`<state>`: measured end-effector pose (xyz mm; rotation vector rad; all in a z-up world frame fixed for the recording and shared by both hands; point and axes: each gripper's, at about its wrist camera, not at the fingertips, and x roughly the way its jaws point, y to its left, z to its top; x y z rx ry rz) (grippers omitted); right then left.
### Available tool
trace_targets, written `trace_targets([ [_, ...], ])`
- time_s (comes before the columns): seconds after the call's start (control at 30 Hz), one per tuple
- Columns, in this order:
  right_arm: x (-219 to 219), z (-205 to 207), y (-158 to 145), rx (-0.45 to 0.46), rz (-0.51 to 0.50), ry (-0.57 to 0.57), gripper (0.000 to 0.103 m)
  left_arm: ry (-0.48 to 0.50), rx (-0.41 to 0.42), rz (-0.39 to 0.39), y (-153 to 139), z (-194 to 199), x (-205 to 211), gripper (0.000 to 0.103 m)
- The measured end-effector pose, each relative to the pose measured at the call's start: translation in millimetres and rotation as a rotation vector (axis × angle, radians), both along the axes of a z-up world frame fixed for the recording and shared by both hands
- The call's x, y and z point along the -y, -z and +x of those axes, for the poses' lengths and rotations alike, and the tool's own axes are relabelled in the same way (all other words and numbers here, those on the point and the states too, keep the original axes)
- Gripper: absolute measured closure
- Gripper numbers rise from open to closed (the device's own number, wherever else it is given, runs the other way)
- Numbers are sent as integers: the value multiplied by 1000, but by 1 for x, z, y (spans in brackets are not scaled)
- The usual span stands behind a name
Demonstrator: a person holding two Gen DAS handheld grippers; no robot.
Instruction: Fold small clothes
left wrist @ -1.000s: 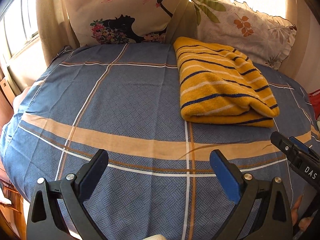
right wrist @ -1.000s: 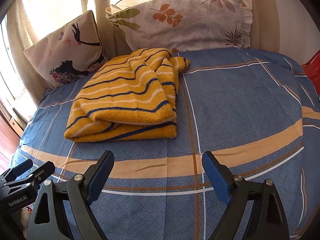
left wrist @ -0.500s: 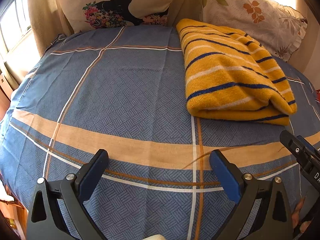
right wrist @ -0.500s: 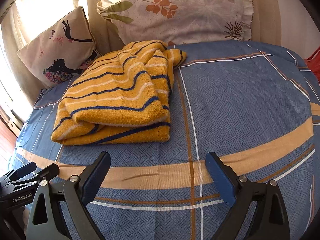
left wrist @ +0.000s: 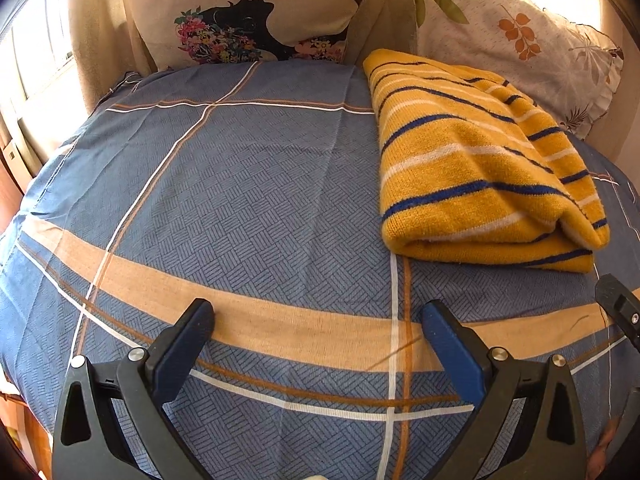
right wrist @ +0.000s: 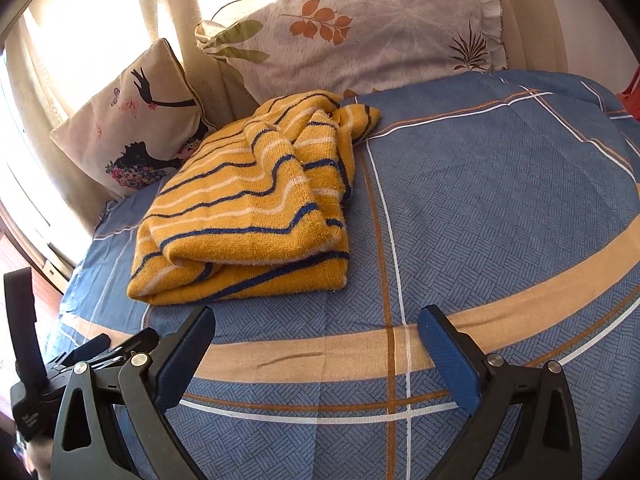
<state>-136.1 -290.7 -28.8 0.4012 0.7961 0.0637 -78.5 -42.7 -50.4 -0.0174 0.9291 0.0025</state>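
A folded yellow knit garment [left wrist: 476, 172] with blue and white stripes lies on the blue plaid bed sheet [left wrist: 240, 184], near the pillows. It also shows in the right wrist view [right wrist: 252, 216], left of centre. My left gripper [left wrist: 318, 320] is open and empty, above the sheet, to the near left of the garment. My right gripper [right wrist: 316, 324] is open and empty, just short of the garment's near right corner. The left gripper's tip [right wrist: 100, 348] shows at the lower left of the right wrist view, and the right gripper's tip [left wrist: 620, 308] shows at the right edge of the left wrist view.
Two pillows lean at the head of the bed: one with a black silhouette print [left wrist: 256, 12] and one with a leaf print [right wrist: 360, 28]. Curtains and a bright window [right wrist: 80, 20] stand behind them. The bed's left edge [left wrist: 16, 216] drops off. A red object [right wrist: 632, 92] sits at far right.
Both grippers have moved forward toward the garment, which now looks larger and closer. Both stay open and the garment has not moved.
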Motion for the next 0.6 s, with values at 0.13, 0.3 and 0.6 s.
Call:
trace_targets([
  [0.13, 6, -5, 1, 32, 63, 4, 0, -1, 7, 1, 0, 0, 0, 0],
  [0.3, 10, -9, 1, 57, 114, -6, 0, -11, 10, 5, 0, -2, 1, 0],
  [0.6, 12, -11, 2, 79, 153, -51, 0, -18, 14, 10, 0, -1, 1, 0],
])
